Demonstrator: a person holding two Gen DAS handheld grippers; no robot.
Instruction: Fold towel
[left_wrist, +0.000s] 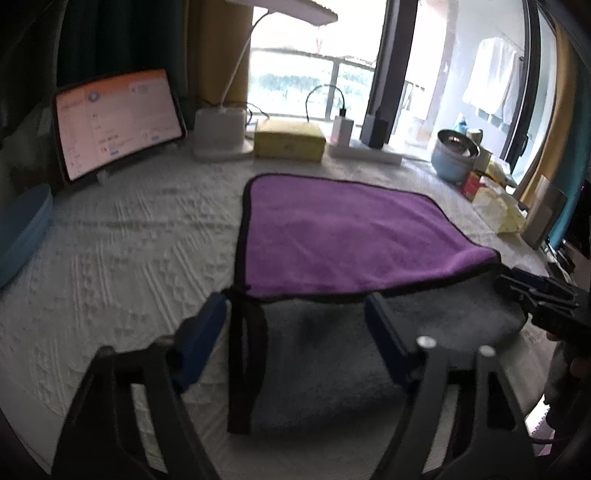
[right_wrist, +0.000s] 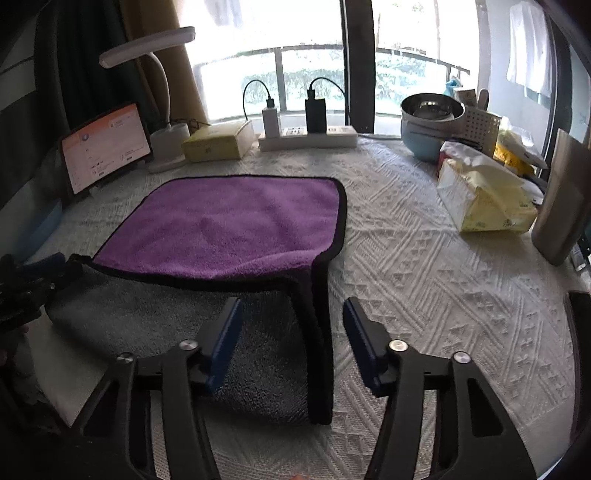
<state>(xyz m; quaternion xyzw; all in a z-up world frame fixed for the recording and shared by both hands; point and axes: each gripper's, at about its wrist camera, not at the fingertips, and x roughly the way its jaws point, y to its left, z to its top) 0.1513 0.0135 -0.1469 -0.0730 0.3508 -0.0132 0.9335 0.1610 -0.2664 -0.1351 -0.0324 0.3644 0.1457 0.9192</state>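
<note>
Towel (right_wrist: 236, 225) lay mid-frame on white textured cloth (right_wrist: 424, 280), purple face up at far half, grey side showing at near half, black hem between.

Left gripper (left_wrist: 295, 332) and right gripper (right_wrist: 291, 332): jaws wide apart, holding nothing, each straddling a near side hem.

Judgement: pinch both near corners level, carry evenly so hems line up.

Room: open cloth at right of right view. Tissue pack (right_wrist: 484, 199), yellow box (right_wrist: 218, 144) and tablet (right_wrist: 107, 147) stood near far edge.
</note>
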